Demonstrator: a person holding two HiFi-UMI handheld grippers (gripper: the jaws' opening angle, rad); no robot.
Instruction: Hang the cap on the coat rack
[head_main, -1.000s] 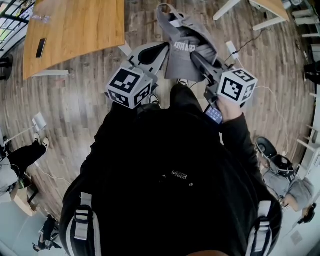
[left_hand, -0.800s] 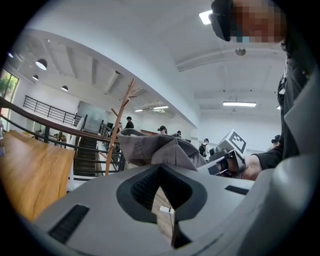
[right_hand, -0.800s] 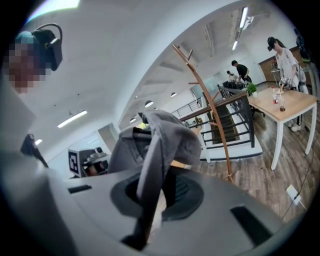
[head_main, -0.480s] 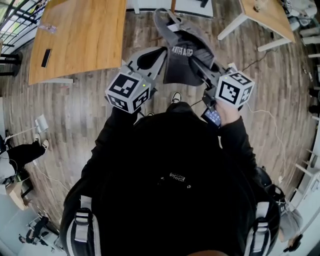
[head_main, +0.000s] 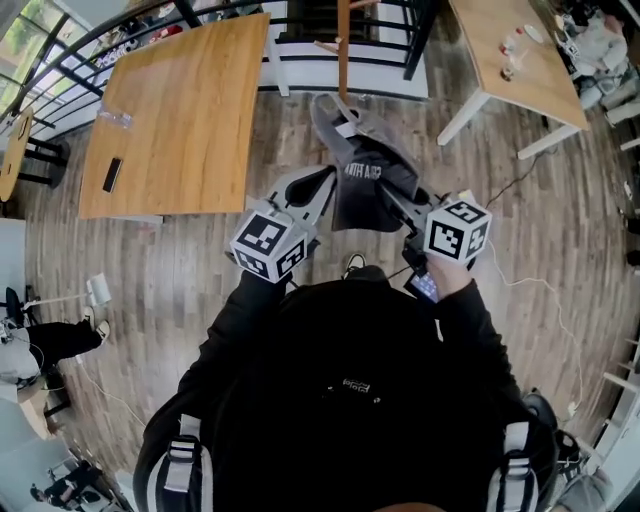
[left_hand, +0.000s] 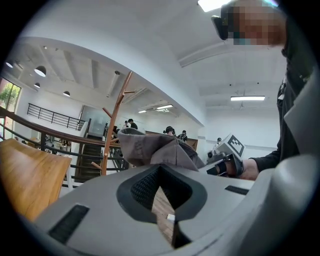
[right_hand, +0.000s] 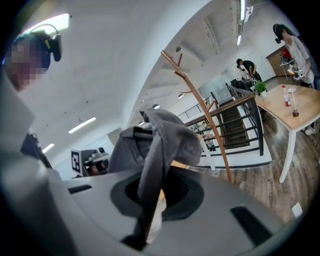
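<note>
A grey cap (head_main: 365, 175) hangs in front of me, with my right gripper (head_main: 392, 205) shut on it. In the right gripper view a strip of the cap (right_hand: 160, 135) runs down between the jaws. My left gripper (head_main: 330, 175) has its jaws together and nothing in the notch between them. Its tips sit at the near edge of the cap (left_hand: 155, 147), and I cannot see whether they pinch it. The coat rack (head_main: 343, 50), a brown wooden pole with angled pegs, stands just beyond the cap. It also shows as the coat rack (left_hand: 114, 125) and the coat rack (right_hand: 200, 105) in the gripper views.
A wooden table (head_main: 180, 110) with a phone (head_main: 112, 173) stands at the left. A second table (head_main: 520, 60) with bottles is at the upper right. A black railing (head_main: 300, 20) runs behind the rack. A white cable (head_main: 540, 290) lies on the plank floor.
Both grippers and the cap have moved forward across the floor. The rack pole and the railing have come into view at the top. The cap stays in the right gripper.
</note>
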